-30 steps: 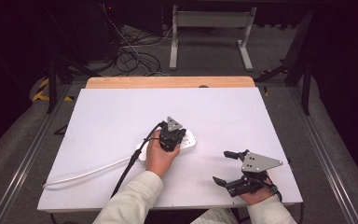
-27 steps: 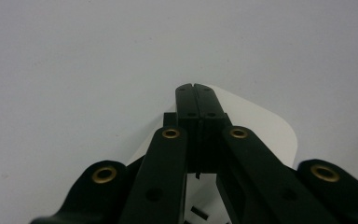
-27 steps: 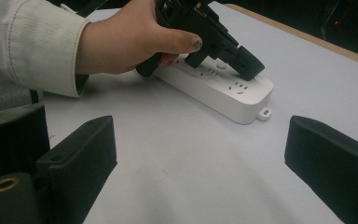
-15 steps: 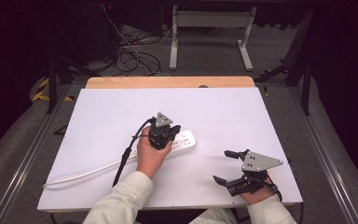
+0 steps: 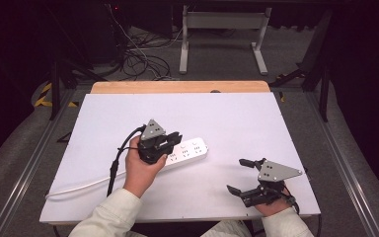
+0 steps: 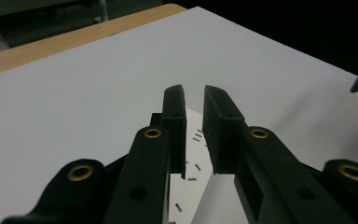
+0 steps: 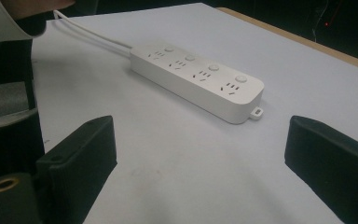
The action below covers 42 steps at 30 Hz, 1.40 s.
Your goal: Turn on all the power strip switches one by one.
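A white power strip [image 5: 192, 148] lies near the middle of the white tabletop [image 5: 237, 113], and its white cable [image 5: 79, 185] runs off to the left front. My left gripper [image 5: 174, 138] hovers over the strip's cable end. In the left gripper view its jaws [image 6: 194, 93] stand almost together, with a thin gap and nothing in it, and the power strip [image 6: 196, 137] shows beneath. My right gripper [image 5: 235, 175] rests near the front right edge, wide open and holding nothing. In the right gripper view the power strip [image 7: 200, 79] lies well beyond its jaws [image 7: 200, 140].
A wooden strip [image 5: 177, 87] borders the table's far edge. Beyond it the floor holds tangled cables [image 5: 138, 59] and a white metal stand [image 5: 222, 34]. A black cable [image 5: 116, 163] trails from the left gripper along the person's forearm.
My left gripper has slid left along the power strip, toward its cable end. The right gripper has stayed where it was, still open.
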{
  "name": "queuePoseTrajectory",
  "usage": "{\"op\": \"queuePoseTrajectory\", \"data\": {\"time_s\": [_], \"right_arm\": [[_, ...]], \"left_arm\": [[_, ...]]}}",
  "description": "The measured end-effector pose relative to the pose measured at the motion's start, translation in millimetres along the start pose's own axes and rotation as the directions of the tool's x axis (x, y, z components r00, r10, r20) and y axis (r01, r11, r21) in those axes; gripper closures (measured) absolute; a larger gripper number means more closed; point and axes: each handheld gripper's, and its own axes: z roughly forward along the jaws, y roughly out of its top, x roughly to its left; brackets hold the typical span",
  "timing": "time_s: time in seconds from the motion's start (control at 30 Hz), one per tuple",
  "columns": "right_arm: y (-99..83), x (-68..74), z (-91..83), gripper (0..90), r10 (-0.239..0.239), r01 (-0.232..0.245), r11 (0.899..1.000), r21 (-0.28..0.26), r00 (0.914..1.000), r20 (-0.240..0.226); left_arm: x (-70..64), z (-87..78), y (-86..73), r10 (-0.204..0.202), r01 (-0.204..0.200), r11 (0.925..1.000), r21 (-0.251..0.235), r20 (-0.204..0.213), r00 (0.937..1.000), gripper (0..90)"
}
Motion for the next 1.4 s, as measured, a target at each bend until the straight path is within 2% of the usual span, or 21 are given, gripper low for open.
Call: {"op": "queuePoseTrajectory", "data": {"time_s": [0.13,0.33,0.5,0.57,0.6,0.7,0.8,0.93,1.0,1.1,1.17,1.2,1.3,1.4], "right_arm": [[0.1,0.2,0.5,9.1,0.001,-0.001,1.000,0.002,1.0000,0.000],[-0.1,0.5,0.2,9.1,0.004,-0.004,1.000,0.000,1.0000,0.001],[-0.2,0.2,0.1,9.0,0.005,-0.005,1.000,-0.001,1.0000,0.000],[-0.2,0.3,0.2,9.0,0.005,-0.005,1.000,-0.001,1.0000,-0.001],[-0.2,0.4,0.2,9.0,0.005,-0.005,1.000,-0.001,1.0000,-0.001],[-0.3,0.4,0.1,9.0,0.006,-0.006,1.000,-0.002,1.0000,-0.001],[-0.4,0.2,0.0,9.0,0.007,-0.007,1.000,-0.003,1.0000,0.000],[-0.8,-0.2,0.3,8.9,0.010,-0.010,1.000,-0.003,0.9999,-0.003],[-0.9,-0.5,0.6,8.9,0.012,-0.012,1.000,-0.001,0.9999,-0.007],[-0.9,-0.6,0.8,8.7,0.015,-0.015,1.000,0.000,0.9999,-0.007],[-0.8,-0.7,0.7,8.5,0.016,-0.016,1.000,-0.001,0.9998,-0.007],[-0.8,-0.8,0.4,8.5,0.018,-0.018,1.000,-0.003,0.9998,-0.009],[-1.2,-1.6,-0.4,8.3,0.025,-0.025,1.000,-0.005,0.9996,-0.010],[-1.5,-2.5,-0.7,8.2,0.030,-0.030,1.000,-0.007,0.9995,-0.012]], "left_arm": [[-1.1,-18.0,-1.7,0.034,-0.034,0.9993,-0.014,0.004,0.9994,71.6],[2.0,-42.3,-9.8,0.076,-0.076,0.9968,-0.027,0.000,0.9971,54.2],[10.0,-59.5,-24.0,0.075,-0.074,0.9961,-0.047,0.015,0.9971,45.2],[12.3,-64.7,-31.3,0.080,-0.080,0.9952,-0.057,0.007,0.9967,41.7],[14.5,-67.7,-34.4,0.100,-0.100,0.9934,-0.056,-0.004,0.9950,40.2],[18.4,-74.9,-45.1,0.109,-0.108,0.9915,-0.073,0.004,0.9941,39.1],[22.2,-82.6,-56.7,0.108,-0.108,0.9914,-0.074,0.000,0.9942,35.6],[26.2,-90.9,-74.1,0.088,-0.088,0.9929,-0.080,0.003,0.9961,31.7],[29.3,-93.8,-82.7,0.099,-0.098,0.9927,-0.069,0.010,0.9950,29.9],[32.3,-97.5,-97.5,0.096,-0.095,0.9908,-0.096,0.012,0.9953,27.9],[33.2,-100.1,-106.6,0.099,-0.098,0.9910,-0.091,0.006,0.9951,27.1],[34.1,-101.3,-111.0,0.095,-0.094,0.9916,-0.089,0.004,0.9955,26.5],[38.5,-105.0,-123.7,0.040,-0.039,0.9960,-0.081,0.004,0.9992,25.4],[43.2,-106.9,-130.6,-0.055,0.056,0.9938,-0.096,0.019,0.9983,24.0]]}}
